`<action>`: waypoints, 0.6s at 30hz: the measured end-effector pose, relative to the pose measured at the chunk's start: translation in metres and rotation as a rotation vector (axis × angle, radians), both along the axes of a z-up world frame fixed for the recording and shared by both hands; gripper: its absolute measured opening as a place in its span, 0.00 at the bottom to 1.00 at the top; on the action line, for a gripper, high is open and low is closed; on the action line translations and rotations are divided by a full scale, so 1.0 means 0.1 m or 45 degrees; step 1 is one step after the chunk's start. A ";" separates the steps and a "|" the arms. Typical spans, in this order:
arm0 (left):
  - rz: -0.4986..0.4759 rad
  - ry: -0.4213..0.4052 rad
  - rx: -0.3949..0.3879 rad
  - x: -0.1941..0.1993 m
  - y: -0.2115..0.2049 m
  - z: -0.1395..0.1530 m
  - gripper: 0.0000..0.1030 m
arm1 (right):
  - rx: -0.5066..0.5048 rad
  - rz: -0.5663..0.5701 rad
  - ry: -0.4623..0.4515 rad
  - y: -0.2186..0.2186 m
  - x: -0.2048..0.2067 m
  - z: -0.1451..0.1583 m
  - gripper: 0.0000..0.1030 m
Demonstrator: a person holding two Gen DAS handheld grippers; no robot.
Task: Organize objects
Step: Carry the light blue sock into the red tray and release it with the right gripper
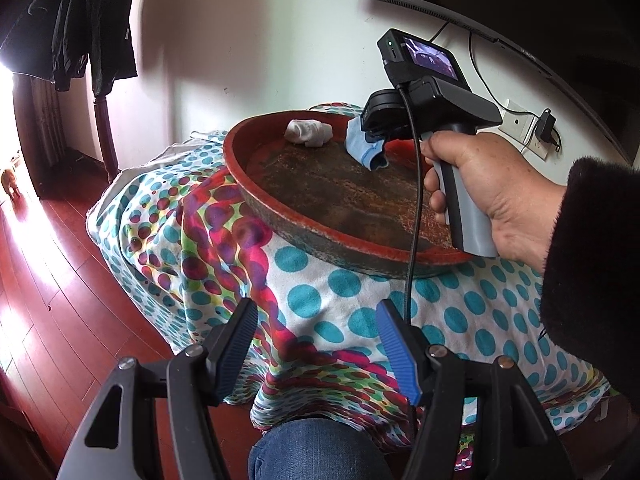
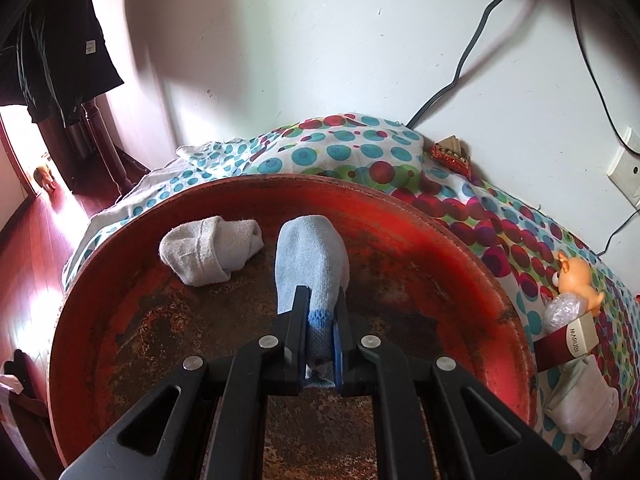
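White rolled sock (image 2: 210, 250) already in red tray (image 2: 460, 248); right gripper (image 2: 320, 336) clamps blue sock (image 2: 310, 264) over tray, unreleased; left gripper (image 1: 316, 344) gapes empty; white sock (image 2: 580, 412) outside tray remains.

Doorway glare, fisheye-warped dark edges

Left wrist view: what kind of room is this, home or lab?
Likely a home living room or bedroom: dark coats on a stand, red wood floor, a polka-dot cloth draped under the red tray.
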State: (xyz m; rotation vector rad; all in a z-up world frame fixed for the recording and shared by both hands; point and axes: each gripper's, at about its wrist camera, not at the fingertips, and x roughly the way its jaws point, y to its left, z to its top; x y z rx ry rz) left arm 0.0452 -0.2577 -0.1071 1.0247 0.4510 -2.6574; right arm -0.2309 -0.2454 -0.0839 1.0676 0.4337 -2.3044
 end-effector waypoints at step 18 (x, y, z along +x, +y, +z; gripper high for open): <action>-0.122 0.049 -0.074 -0.02 0.28 0.09 0.61 | -0.149 -0.194 0.381 1.91 0.14 0.86 0.81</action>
